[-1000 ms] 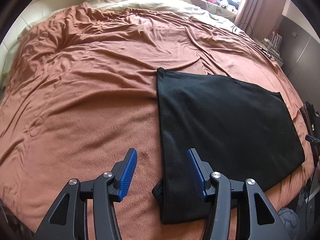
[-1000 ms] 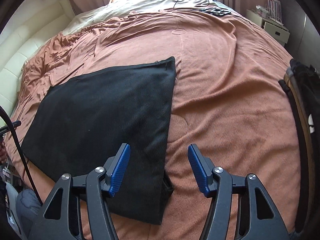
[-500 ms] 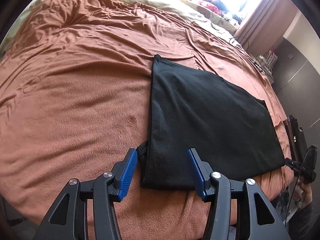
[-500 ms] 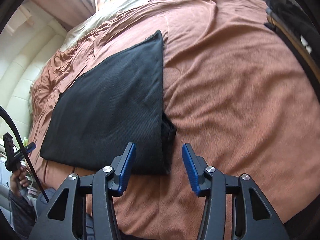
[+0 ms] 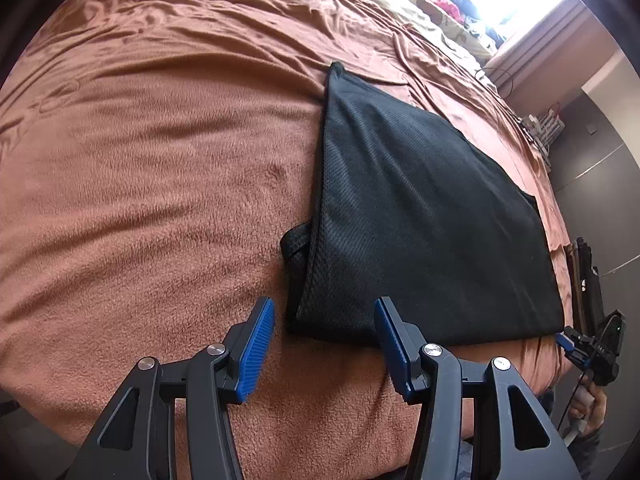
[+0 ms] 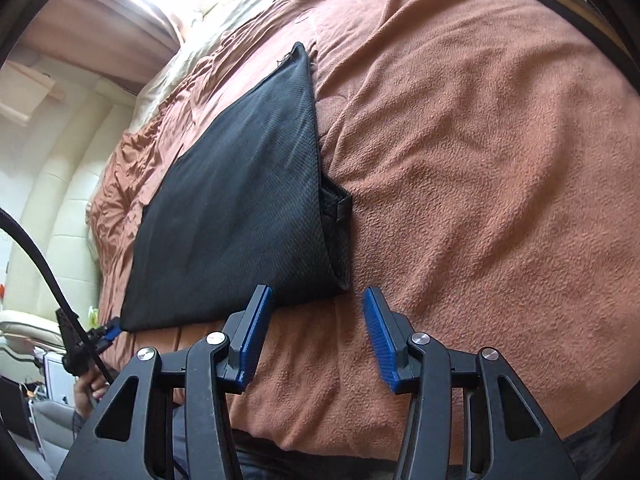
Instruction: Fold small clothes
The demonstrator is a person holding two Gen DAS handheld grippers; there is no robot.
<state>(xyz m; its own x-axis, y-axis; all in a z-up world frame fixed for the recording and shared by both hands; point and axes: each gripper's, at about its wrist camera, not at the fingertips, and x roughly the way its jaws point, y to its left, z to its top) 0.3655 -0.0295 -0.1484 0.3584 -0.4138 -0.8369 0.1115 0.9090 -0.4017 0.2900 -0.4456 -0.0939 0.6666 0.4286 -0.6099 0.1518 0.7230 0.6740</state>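
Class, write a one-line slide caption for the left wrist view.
Open left gripper poised at the near corner of a folded black garment on a brown blanket.

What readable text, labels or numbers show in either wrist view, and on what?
None readable.
Black garment: no visible tag or print.
Left gripper and right gripper: no markings.
Shelf items by the wall: too small and blurred to read.

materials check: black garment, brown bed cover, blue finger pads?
Black garment: looks like a matte synthetic mesh or knit; a fine diagonal rib texture shows. Brown bed cover: probably fleece or plush; short fuzzy nap, soft creases. Blue finger pads: likely moulded rubber or plastic, with fine ridged faces, on black, seemingly plastic arms. Both grippers are open.
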